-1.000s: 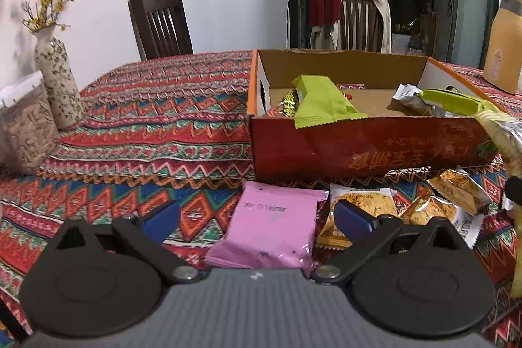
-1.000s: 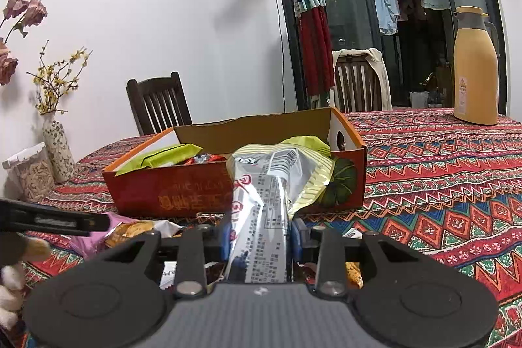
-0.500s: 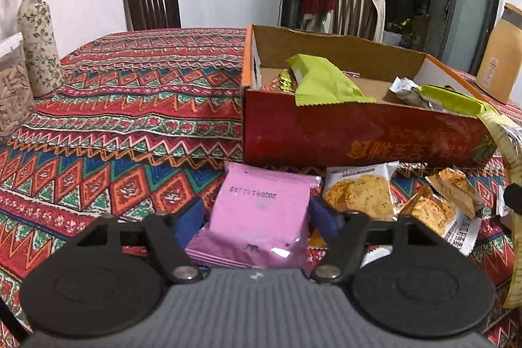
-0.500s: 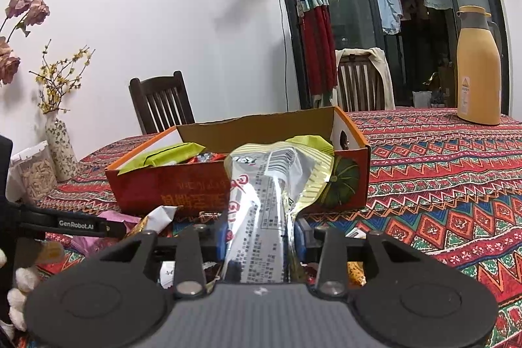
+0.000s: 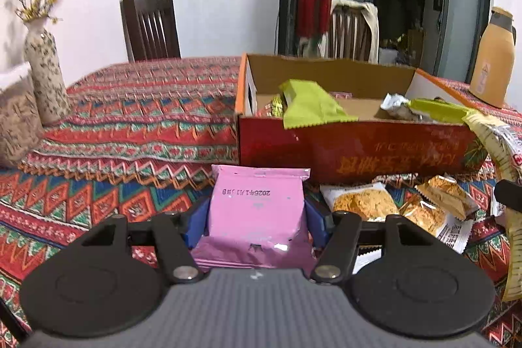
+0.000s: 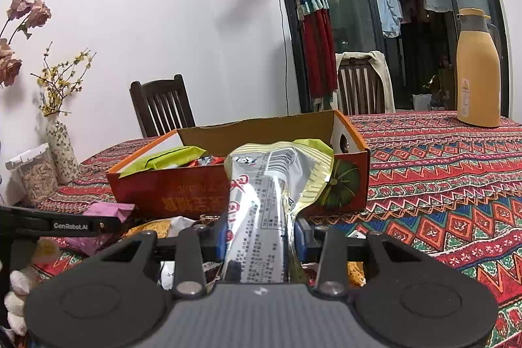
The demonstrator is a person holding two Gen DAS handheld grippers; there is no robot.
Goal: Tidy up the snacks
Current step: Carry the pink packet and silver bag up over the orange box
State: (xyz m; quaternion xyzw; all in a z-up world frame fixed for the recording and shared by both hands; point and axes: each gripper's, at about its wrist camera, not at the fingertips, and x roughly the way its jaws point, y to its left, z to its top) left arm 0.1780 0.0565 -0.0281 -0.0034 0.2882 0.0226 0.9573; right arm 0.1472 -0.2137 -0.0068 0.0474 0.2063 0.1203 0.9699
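My left gripper [image 5: 257, 222] is shut on a pink snack packet [image 5: 257, 211] and holds it just in front of the red and orange cardboard box [image 5: 352, 152]. My right gripper [image 6: 259, 234] is shut on a tall silver and yellow snack bag [image 6: 261, 217], upright in front of the box [image 6: 195, 194]. The box holds a light green packet [image 5: 310, 105], a crumpled silver and green wrapper [image 5: 421, 110] and other snacks. Several orange cracker packets [image 5: 362, 203] lie on the patterned tablecloth [image 5: 130, 136] to the right of the pink packet.
A speckled vase with yellow flowers [image 5: 45, 80] and a clear jar [image 5: 16, 123] stand at the table's left edge. A yellow thermos [image 6: 478, 77] stands at the far right. Two wooden chairs [image 5: 150, 25] are behind the table.
My left gripper has closed on the pink packet and lifted it. My right gripper still holds the silver bag and has barely moved.
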